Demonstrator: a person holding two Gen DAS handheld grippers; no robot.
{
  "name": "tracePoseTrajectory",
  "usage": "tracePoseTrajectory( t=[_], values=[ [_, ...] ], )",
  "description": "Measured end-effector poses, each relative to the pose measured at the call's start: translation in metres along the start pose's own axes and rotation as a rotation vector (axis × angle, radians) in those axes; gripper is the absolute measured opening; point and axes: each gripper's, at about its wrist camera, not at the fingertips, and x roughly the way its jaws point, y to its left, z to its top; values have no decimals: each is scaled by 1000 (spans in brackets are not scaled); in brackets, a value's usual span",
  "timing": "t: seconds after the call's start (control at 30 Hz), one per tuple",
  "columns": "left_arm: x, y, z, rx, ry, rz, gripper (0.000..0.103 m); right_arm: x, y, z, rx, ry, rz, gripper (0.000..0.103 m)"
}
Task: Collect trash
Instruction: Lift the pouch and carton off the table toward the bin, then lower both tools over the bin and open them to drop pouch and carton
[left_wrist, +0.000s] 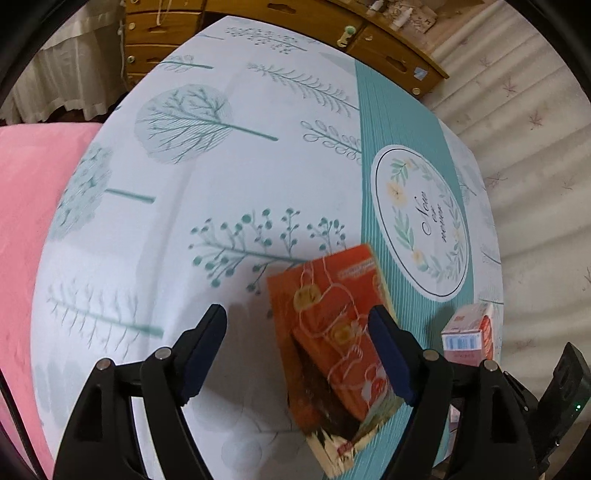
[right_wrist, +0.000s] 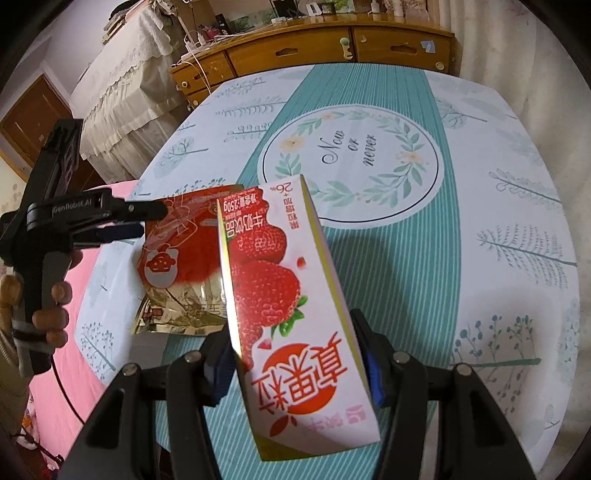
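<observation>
An orange-red snack bag (left_wrist: 332, 332) with a gold lower part lies on the table, close against the right finger of my open left gripper (left_wrist: 297, 354). The bag also shows in the right wrist view (right_wrist: 184, 262), with the left gripper (right_wrist: 144, 221) over its upper left corner. My right gripper (right_wrist: 295, 369) is shut on a pink strawberry milk carton (right_wrist: 295, 317) and holds it above the table. The carton shows at the right edge of the left wrist view (left_wrist: 469, 336).
The table wears a white and teal cloth (right_wrist: 480, 184) with tree prints and a round "Now or never" emblem (right_wrist: 351, 158). A wooden drawer cabinet (right_wrist: 314, 48) stands behind it. A pink surface (left_wrist: 29, 221) lies to the left, and a lace-covered piece of furniture (right_wrist: 122, 92).
</observation>
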Motion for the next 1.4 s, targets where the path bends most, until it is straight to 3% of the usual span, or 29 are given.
tracePoseTrajectory(
  t=[0.07, 0.17, 0.2, 0.27, 0.33, 0.5, 0.63, 0.9, 1.03, 1.23, 1.4],
  values=[
    [4, 1, 3, -13, 2, 2, 75, 4, -1, 0, 0, 8, 3, 56],
    [11, 0, 5, -18, 17, -42, 42, 9, -2, 1, -4, 18, 3, 56],
    [12, -1, 5, -15, 25, -62, 22, 10, -2, 2, -4, 20, 4, 56],
    [13, -6, 2, 6, 28, -72, 9, 12, -3, 2, -3, 23, 3, 56],
    [10, -14, -4, 43, 12, -44, 4, 11, -3, 1, 1, 22, -1, 56],
    [-12, -17, -25, 47, 7, -55, 2, 1, 5, -7, 18, 3, -15, 56],
    [-44, -16, -52, 55, 9, -108, 1, -17, 19, -28, 44, -20, -30, 56],
    [-127, -6, -124, 143, -19, -177, 0, -70, 66, -101, 125, -89, -54, 56],
    [-158, 3, -162, 188, -9, -173, 0, -93, 95, -148, 168, -118, -70, 56],
    [-182, 20, -223, 215, 61, -171, 0, -103, 130, -213, 227, -48, -58, 56],
    [-172, 25, -270, 242, 124, -115, 0, -93, 143, -253, 251, 59, -49, 56]
  ],
)
